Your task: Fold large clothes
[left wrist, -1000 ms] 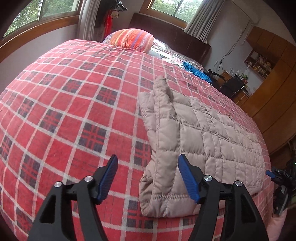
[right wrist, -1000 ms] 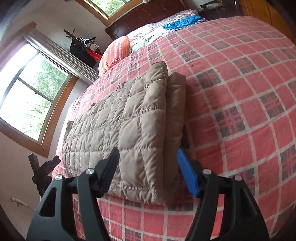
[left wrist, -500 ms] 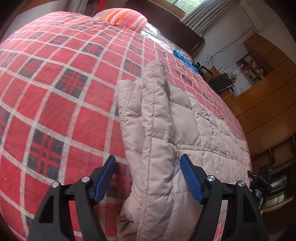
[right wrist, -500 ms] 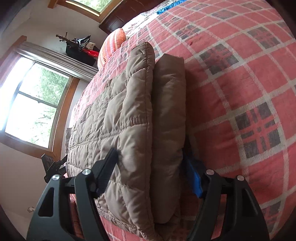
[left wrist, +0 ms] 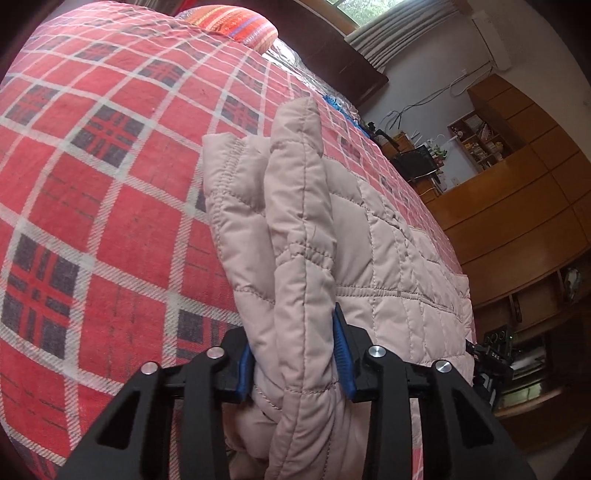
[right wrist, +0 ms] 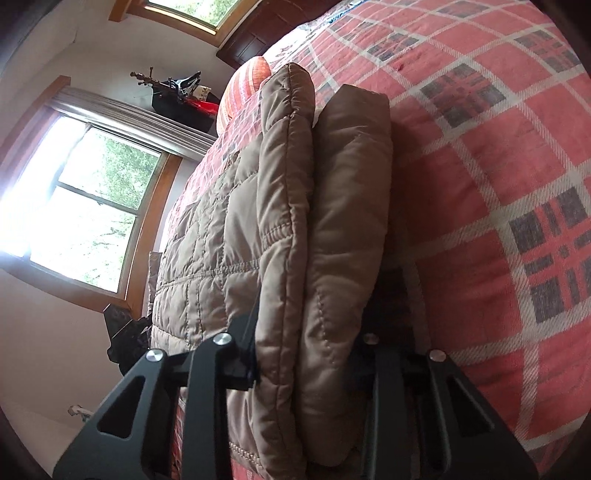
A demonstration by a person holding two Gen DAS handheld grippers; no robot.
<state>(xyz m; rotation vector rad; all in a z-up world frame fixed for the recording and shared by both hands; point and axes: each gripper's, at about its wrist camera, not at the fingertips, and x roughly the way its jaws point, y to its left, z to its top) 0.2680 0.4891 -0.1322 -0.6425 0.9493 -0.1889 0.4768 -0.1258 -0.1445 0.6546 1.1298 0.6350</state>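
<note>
My left gripper [left wrist: 295, 354] is clamped on one end of the beige quilted jacket [left wrist: 388, 258], its blue pads [left wrist: 341, 354] pressing the thick folded edge from both sides. My right gripper [right wrist: 306, 354] pinches the opposite end of the jacket [right wrist: 221, 240], squeezing the stacked layers between its fingers (the pad on the bedspread side is buried in shadow). The jacket lies folded on the red plaid bedspread [left wrist: 103, 177], near its foot edge, well apart from the striped orange pillow [left wrist: 240, 22] at the bedspread's far end.
</note>
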